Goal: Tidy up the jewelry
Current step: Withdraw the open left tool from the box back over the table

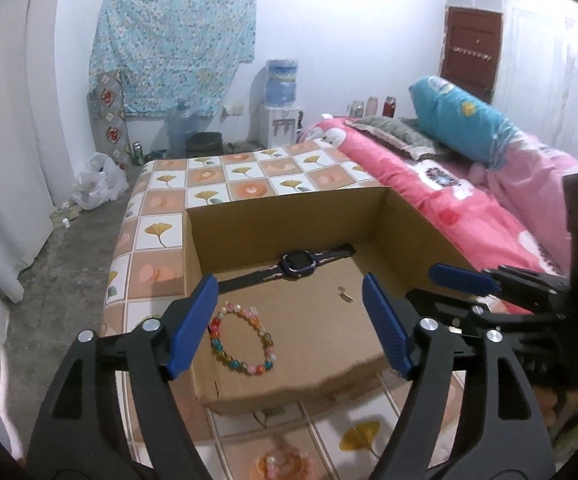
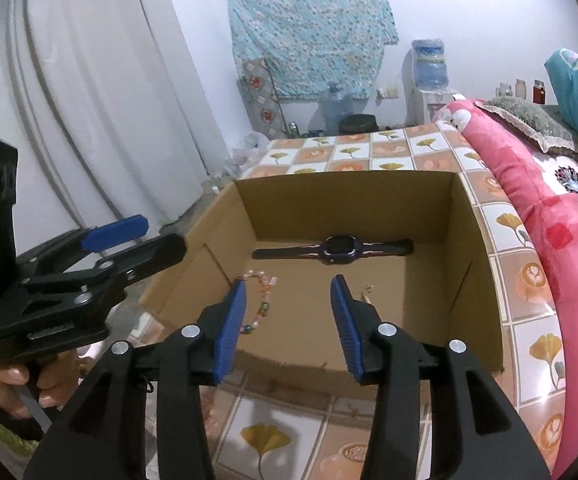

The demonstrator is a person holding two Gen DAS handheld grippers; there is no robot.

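A cardboard box (image 1: 289,216) sits on a tile-patterned bedsheet (image 1: 217,184) beside a pink quilt (image 1: 429,196).

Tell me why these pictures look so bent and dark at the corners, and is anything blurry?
Both views come through fisheye lenses, hence black corners and bowed walls. Left wrist view: the cardboard box edges curve, and its near edge smears a little, while the bead bracelet reads sharp. Right wrist view: the watch is clear, the bracelet softer behind a finger; lighting is flat and dim.

left gripper (image 1: 295,330) wide open, level, empty | right gripper (image 2: 291,328) open narrower, empty, beside it
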